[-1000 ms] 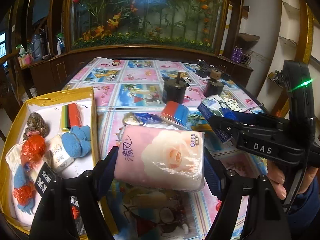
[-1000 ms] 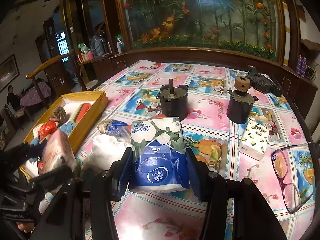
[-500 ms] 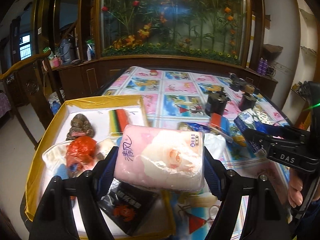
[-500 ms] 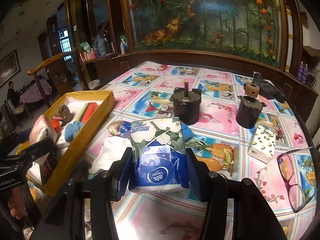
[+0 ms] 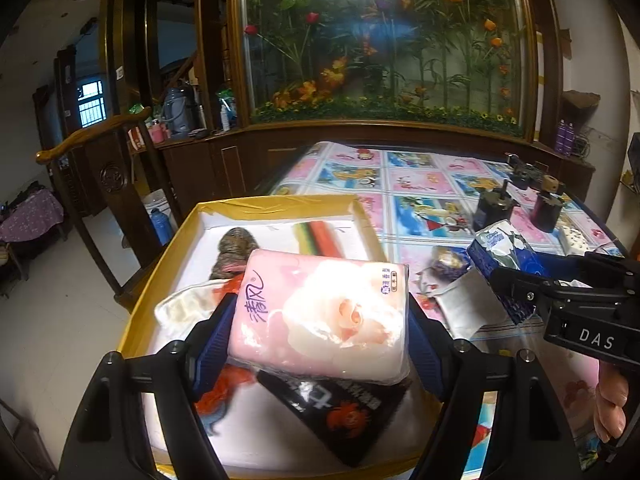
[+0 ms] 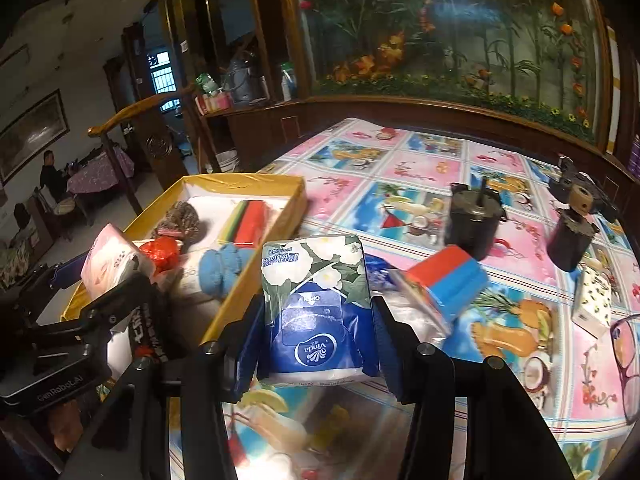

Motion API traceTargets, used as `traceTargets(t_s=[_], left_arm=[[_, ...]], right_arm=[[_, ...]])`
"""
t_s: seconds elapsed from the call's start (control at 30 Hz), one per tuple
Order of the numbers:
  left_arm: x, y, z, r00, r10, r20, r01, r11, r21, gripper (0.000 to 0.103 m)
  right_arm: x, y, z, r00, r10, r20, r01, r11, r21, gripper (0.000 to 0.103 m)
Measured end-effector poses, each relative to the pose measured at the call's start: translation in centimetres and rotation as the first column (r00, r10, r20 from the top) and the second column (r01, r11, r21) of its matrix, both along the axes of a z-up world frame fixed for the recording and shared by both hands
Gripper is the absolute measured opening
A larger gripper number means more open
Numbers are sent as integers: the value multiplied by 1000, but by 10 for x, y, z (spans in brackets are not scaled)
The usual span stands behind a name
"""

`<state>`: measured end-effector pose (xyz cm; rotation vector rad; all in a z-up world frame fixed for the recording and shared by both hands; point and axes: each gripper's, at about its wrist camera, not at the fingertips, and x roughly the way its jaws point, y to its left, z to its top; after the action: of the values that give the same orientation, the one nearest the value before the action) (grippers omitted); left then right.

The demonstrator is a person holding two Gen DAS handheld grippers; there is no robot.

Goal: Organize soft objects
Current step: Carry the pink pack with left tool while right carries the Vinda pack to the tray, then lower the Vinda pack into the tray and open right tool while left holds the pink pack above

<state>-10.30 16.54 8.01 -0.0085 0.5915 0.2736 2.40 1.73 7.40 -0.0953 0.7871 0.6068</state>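
My left gripper (image 5: 320, 320) is shut on a pink tissue pack (image 5: 320, 312) with a rose print, held above the yellow box (image 5: 276, 202). The box holds a brown scrubber (image 5: 236, 246), a striped cloth (image 5: 320, 236), orange-red mesh and a black snack bag (image 5: 340, 412). My right gripper (image 6: 316, 320) is shut on a blue and green Vinda tissue pack (image 6: 316, 296), just right of the box's rim (image 6: 256, 264). The left gripper with its pink pack (image 6: 108, 264) shows at left in the right wrist view. The right gripper with its blue pack (image 5: 504, 252) shows at right in the left wrist view.
On the patterned tablecloth (image 6: 400, 168) lie a red and blue sponge (image 6: 448, 280), a white plastic bag (image 5: 468, 304), two dark motors (image 6: 476, 216) (image 6: 568, 240), a small spotted tissue pack (image 6: 596, 296) and glasses (image 6: 628, 360). A wooden chair (image 5: 100, 168) stands left of the table.
Both grippers have moved left with their packs. The pink pack went from beside the box to over it. The blue pack came close to the box's right rim.
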Motion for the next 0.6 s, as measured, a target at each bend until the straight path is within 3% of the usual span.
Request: traceTargets(t_s=[0.6], left_arm=[[-10,45,-16,997,83,-6,-83,996,-15,77]], right_arm=[[1,58,-3,997,66,-27,-66,998,-4,56]])
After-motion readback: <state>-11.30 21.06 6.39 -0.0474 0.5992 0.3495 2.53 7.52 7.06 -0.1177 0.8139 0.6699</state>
